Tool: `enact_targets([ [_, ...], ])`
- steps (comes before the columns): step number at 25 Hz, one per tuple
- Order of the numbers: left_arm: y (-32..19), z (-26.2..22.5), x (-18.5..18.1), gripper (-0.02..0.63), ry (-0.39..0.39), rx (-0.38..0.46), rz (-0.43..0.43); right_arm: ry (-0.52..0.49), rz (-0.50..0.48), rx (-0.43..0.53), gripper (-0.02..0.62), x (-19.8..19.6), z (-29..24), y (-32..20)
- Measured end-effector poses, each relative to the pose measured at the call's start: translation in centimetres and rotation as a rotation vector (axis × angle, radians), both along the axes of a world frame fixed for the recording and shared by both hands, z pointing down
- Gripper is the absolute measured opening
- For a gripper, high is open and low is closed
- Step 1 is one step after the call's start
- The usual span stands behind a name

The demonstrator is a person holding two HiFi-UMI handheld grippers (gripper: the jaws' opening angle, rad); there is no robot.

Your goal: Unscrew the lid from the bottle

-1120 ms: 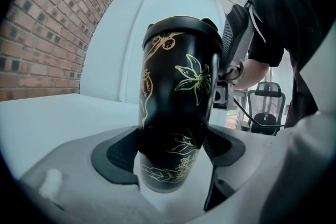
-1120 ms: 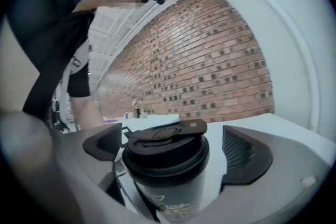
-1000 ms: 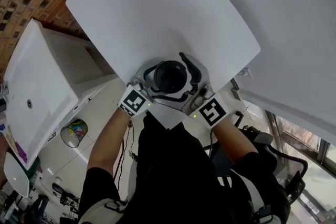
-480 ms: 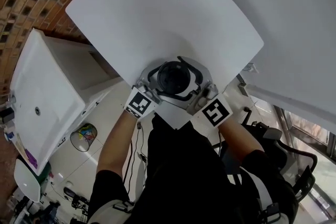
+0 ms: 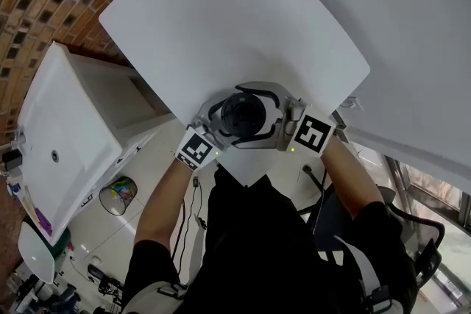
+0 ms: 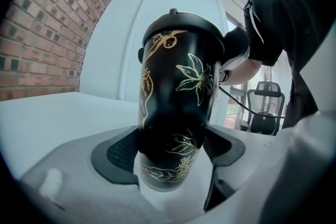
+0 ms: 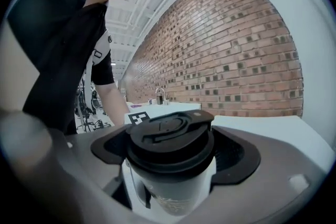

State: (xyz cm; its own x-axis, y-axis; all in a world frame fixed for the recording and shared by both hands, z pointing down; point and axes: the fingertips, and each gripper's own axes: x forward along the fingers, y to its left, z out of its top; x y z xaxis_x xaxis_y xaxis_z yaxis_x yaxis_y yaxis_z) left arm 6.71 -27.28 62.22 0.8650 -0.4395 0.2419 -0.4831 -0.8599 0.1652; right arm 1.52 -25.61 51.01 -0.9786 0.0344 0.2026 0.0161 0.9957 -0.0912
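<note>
Left gripper (image 6: pixel 170 150): jaws clamped on the lower body of the bottle (image 6: pixel 178 81), one dark ribbed pad (image 6: pixel 122 152) pressed to each side. The bottle is black with gold flower and leaf drawings. It stands between the two grippers, over the near corner of the white table (image 5: pixel 221 26). No view shows whether its base rests on the table.

Right gripper (image 7: pixel 170 153): jaws have just been closing and now stand wide, with the lid (image 7: pixel 170 134) between them. The dark pads (image 7: pixel 239 157) lie against the lid's rim on both sides. The lid is black, with a raised flip tab on top, and is seated on the bottle.

From above, the two grippers meet the bottle from opposite sides, left jaws low and right jaws high, ringing it. Each marker cube sits behind its jaws: the left one (image 5: pixel 195 149) nearer the person, the right one (image 5: pixel 313 132) by the table edge. The person's bare forearms run back to short black sleeves.

Farther out: a brick wall (image 7: pixel 236 50) behind the table, a second white counter (image 5: pixel 59 129) to the left, and an office chair (image 6: pixel 262 113) in the background.
</note>
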Motion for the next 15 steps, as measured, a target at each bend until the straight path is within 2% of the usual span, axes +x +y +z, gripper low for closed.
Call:
enact_targets([
  [2, -0.1, 0.0, 0.0, 0.391, 0.003, -0.003, -0.008, 0.024, 0.026, -0.016, 0.465, 0.1, 0.4, -0.2],
  [3, -0.1, 0.0, 0.0, 0.391, 0.005, -0.006, -0.012, 0.020, 0.070, -0.014, 0.480, 0.4, 0.4, -0.5],
  [4, -0.1, 0.0, 0.0, 0.391, 0.007, -0.008, -0.014, -0.003, 0.138, -0.013, 0.493, 0.6, 0.1, -0.8],
  [7, -0.2, 0.0, 0.1, 0.391, 0.010, -0.008, -0.018, -0.149, 0.419, -0.025, 0.497, 1.2, -2.0, -2.0],
  [8, -0.2, 0.0, 0.1, 0.391, 0.011, -0.008, -0.020, -0.160, 0.491, -0.017, 0.497, 1.2, -2.2, -2.0],
  [10, -0.2, 0.0, 0.0, 0.391, 0.013, -0.007, -0.025, -0.080, 0.567, 0.018, 0.497, 1.3, -1.2, -1.3],
  [12, -0.1, 0.0, 0.0, 0.391, 0.013, -0.008, -0.026, 0.022, 0.596, 0.059, 0.495, 1.2, 0.1, -0.7],
  [15, -0.1, 0.0, 0.1, 0.391, 0.014, -0.012, -0.023, 0.008, 0.653, 0.088, 0.491, 0.9, -0.3, -1.4],
])
